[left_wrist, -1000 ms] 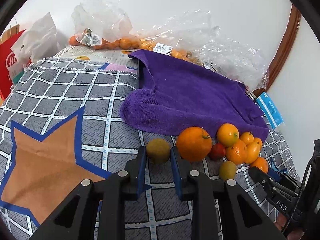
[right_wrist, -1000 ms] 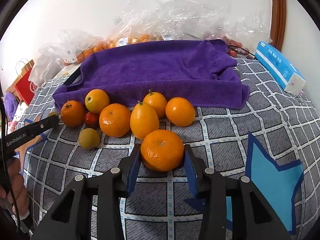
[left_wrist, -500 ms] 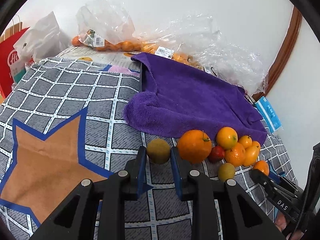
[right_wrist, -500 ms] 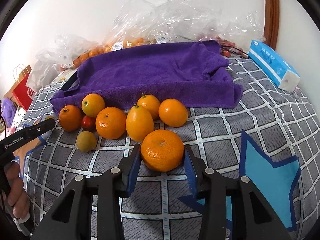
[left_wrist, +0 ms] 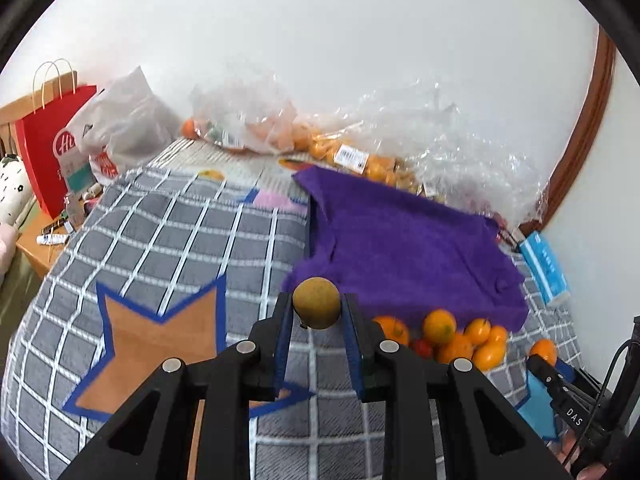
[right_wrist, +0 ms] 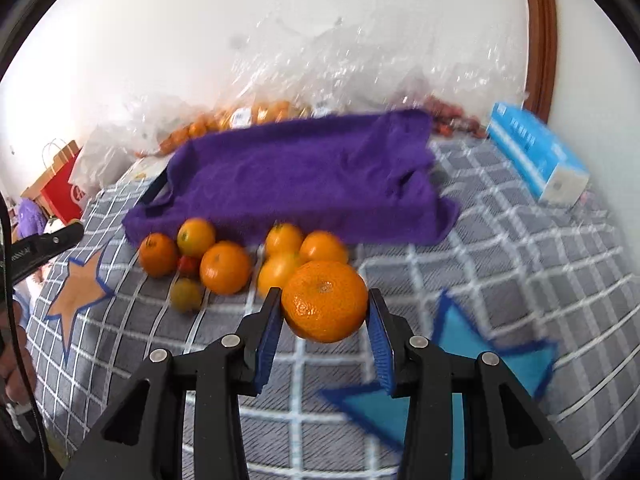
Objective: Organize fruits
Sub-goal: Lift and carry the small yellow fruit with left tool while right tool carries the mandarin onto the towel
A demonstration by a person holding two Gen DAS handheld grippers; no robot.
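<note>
My left gripper point(left_wrist: 316, 312) is shut on a small yellow-green fruit point(left_wrist: 317, 302) and holds it above the grey checked cloth point(left_wrist: 180, 236). My right gripper point(right_wrist: 325, 316) is shut on a large orange point(right_wrist: 325, 300), lifted above the cloth point(right_wrist: 500, 248). A purple towel point(left_wrist: 400, 232) lies spread behind; it also shows in the right wrist view point(right_wrist: 296, 176). A cluster of oranges point(right_wrist: 226, 266), a small red fruit point(right_wrist: 187, 265) and a second yellow-green fruit point(right_wrist: 186, 294) lies along the towel's front edge. The cluster also shows in the left wrist view point(left_wrist: 460, 336).
Clear plastic bags of oranges point(left_wrist: 332, 144) lie against the back wall. A red paper bag point(left_wrist: 44, 140) stands at the far left. A blue tissue pack point(right_wrist: 536, 156) lies right of the towel. The cloth has an orange star patch point(left_wrist: 148, 352) and a blue one point(right_wrist: 460, 360).
Both grippers have risen off the cloth, each carrying its fruit. The views now look down from higher, and the fruit cluster appears farther away.
</note>
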